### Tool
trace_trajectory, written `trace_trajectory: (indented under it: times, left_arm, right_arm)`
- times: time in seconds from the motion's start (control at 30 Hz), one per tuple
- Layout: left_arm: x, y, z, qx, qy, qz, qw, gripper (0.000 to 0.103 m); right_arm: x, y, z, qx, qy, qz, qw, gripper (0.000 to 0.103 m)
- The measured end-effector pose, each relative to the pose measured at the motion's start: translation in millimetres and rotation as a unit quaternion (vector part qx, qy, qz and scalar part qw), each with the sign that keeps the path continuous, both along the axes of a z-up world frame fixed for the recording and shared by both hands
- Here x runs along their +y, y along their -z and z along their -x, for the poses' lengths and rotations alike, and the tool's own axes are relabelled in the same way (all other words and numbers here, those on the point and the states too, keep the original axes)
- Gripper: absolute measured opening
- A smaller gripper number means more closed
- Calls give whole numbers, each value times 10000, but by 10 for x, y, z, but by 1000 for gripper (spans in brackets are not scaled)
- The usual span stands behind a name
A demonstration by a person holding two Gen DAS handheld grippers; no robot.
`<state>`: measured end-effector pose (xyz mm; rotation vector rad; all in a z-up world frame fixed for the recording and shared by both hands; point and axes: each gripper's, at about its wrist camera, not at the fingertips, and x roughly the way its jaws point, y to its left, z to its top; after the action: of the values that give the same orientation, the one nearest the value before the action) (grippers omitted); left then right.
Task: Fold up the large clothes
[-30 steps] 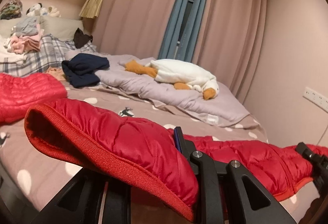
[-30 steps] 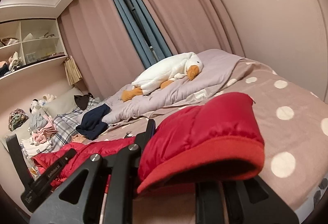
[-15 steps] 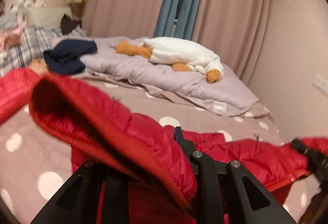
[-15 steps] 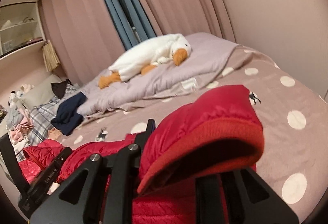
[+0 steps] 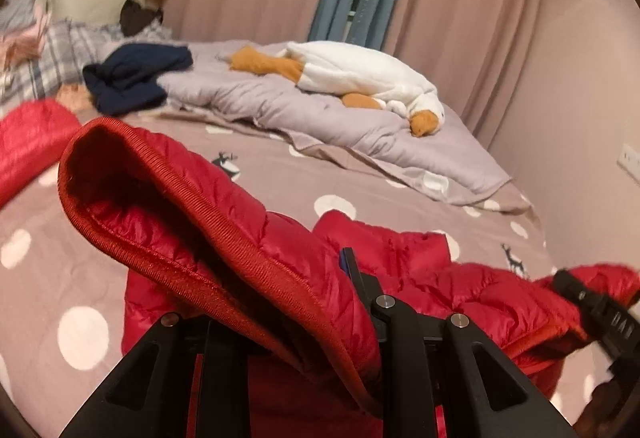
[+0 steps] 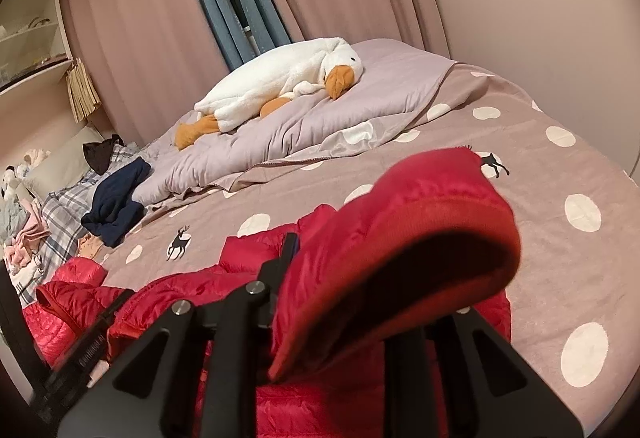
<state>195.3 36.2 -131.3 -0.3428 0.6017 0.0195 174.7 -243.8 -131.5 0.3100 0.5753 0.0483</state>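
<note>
A red puffer jacket (image 5: 420,270) lies across the dotted bed sheet (image 5: 280,181). My left gripper (image 5: 276,298) is shut on its ribbed hem (image 5: 192,197), which arches up over the fingers and hides the left one. In the right wrist view the jacket (image 6: 180,294) spreads to the left. My right gripper (image 6: 372,278) holds the other hem corner (image 6: 432,205) between its jaws, which are opening. Each gripper shows at the edge of the other's view: the right gripper (image 5: 600,314), the left gripper (image 6: 88,350). Both held corners hang low over the jacket's body.
A white plush goose (image 5: 360,73) lies on a grey duvet (image 5: 320,117) at the far side of the bed. Navy clothes (image 5: 132,73) and a checked pillow (image 5: 60,53) with a clothes pile are at the far left. A wall (image 5: 580,117) bounds the bed's right side.
Both grippers have carried the hem forward over the bed and lower. The jacket's body now lies bunched right under and ahead of them. Both views tilt further down.
</note>
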Motion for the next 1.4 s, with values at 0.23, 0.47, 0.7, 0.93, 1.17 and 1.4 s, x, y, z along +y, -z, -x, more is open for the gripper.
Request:
trace_trajectory:
  times: [0.23,0.47,0.7,0.93,1.17,1.4]
  left_arm:
    - [22,109,-44,96,-243,496,9984,26]
    - [-101,94,-6,97,-263,152,9995,26]
    - [-35,90,-36,227,-65,283,9993,26]
    - [-108,110,-11,354,-10,8,9994,26]
    - [-62,65,112,343,65,76,9994,26]
    - [-39,39,118,425,28,230,9988,30]
  right_arm:
    - [-25,32,-28,142,-55,-136,9998,35]
    - [-18,25,9,96,-90,-19,9999,36]
    - [-51,54,-32,204,-93,-95,9997,38]
    - [-113,67,-59,237,-74,-269,9993,43]
    - [-99,45,24,218,-125,-104,9996,44]
    - [-233,61,88,219,-4,-199,9996,50]
